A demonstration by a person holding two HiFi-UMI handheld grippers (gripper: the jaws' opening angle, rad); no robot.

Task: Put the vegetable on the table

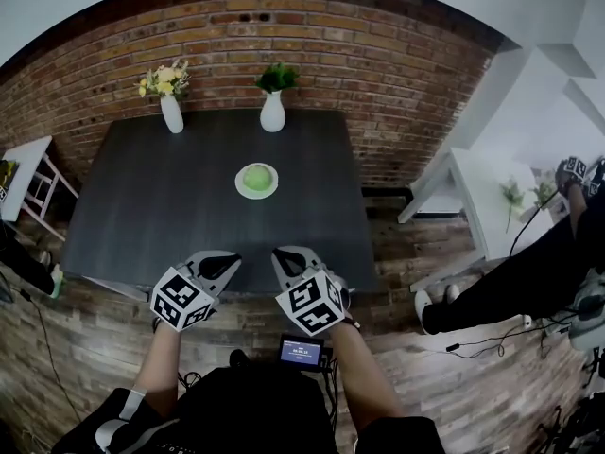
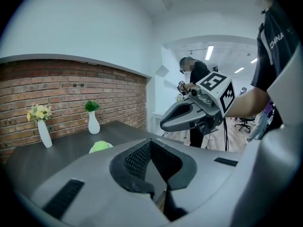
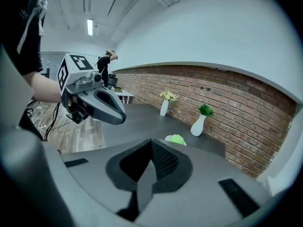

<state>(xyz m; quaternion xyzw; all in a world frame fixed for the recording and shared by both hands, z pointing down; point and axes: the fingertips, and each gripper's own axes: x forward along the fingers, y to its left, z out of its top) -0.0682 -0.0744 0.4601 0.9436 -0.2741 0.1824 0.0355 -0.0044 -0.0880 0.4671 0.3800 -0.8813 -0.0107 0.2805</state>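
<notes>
Showing both tools held side by side over the near edge of the worktop (image 1: 170, 206): the left tool (image 1: 225, 263) and right tool (image 1: 286, 256) each have their jaws closed together, with nothing between them. The vegetable (image 1: 256, 178), pale green and round, sits on a white plate (image 1: 238, 186) at mid-worktop, well apart from both tools. Two vases (image 1: 171, 114) (image 1: 272, 112) stand behind it near the brick wall.

Note: the scene fits two stages. Either the vegetable lies on the worktop by way of its plate and the job is over, or it awaits transfer from the plate to the bare surface. The pictures do not settle which.

For any approach to it, good practice is judged to be:
- open the jaws wider than the vegetable before descent;
- take contact at its widest girth;
- squeeze gently, since leafy produce probably bruises and a round body may roll;
- keep the plate from sliding.

Any path should stop short of the vases.
</notes>
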